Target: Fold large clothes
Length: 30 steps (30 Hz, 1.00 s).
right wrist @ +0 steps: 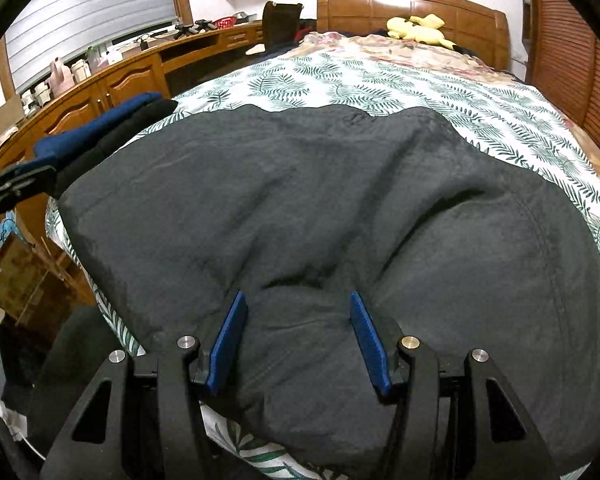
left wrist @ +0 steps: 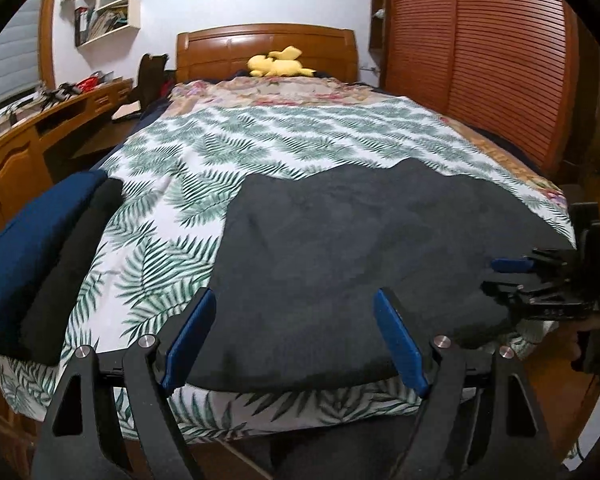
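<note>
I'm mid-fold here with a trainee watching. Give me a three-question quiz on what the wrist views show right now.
1. True or false: the dark grey garment lies spread on the leaf-print bedcover.
2. What does the left hand-held gripper hold? A) the garment's hem B) nothing C) the yellow plush toy
3. Which folded item sits on top in the pile at the bed's left edge: the blue one or the black one?

Key: 1 true. 2 B, its jaws stand open over the garment's near edge. 3 the blue one.
</note>
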### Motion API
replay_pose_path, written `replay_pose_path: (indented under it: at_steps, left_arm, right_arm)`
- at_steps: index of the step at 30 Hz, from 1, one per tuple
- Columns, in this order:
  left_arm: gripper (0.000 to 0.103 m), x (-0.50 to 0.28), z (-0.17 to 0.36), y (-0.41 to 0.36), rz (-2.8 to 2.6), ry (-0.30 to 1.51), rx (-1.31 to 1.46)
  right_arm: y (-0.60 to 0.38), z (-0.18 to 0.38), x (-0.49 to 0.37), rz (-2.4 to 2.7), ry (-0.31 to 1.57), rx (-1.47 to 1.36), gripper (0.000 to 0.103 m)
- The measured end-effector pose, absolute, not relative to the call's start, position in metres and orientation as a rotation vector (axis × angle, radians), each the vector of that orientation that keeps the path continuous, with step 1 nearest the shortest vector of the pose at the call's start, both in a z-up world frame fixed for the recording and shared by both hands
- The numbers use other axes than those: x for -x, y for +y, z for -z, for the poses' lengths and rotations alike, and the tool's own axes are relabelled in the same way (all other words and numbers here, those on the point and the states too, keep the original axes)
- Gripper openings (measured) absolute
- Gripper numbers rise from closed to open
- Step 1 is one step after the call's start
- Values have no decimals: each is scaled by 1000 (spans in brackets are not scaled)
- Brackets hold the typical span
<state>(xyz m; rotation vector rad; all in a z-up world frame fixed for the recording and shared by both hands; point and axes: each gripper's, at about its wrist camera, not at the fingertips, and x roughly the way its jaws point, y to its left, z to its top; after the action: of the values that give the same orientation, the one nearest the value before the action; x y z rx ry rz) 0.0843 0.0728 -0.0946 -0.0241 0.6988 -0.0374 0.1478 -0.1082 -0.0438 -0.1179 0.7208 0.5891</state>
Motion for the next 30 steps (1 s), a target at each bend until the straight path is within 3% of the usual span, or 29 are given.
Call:
replay_pose_path:
  at_steps: [4,25,30]
  left_arm:
    - [70,-84,108,83,18,730,28]
    - [70,-81,155,122,-23,811,203]
    - [61,-80,155,121,-8,812,219]
  right_arm:
    - [-109,44,-146,-584,715,116,57]
    - [-113,44,-143,-582,692,108,57]
    - [-114,45,-143,-585,686,109,57]
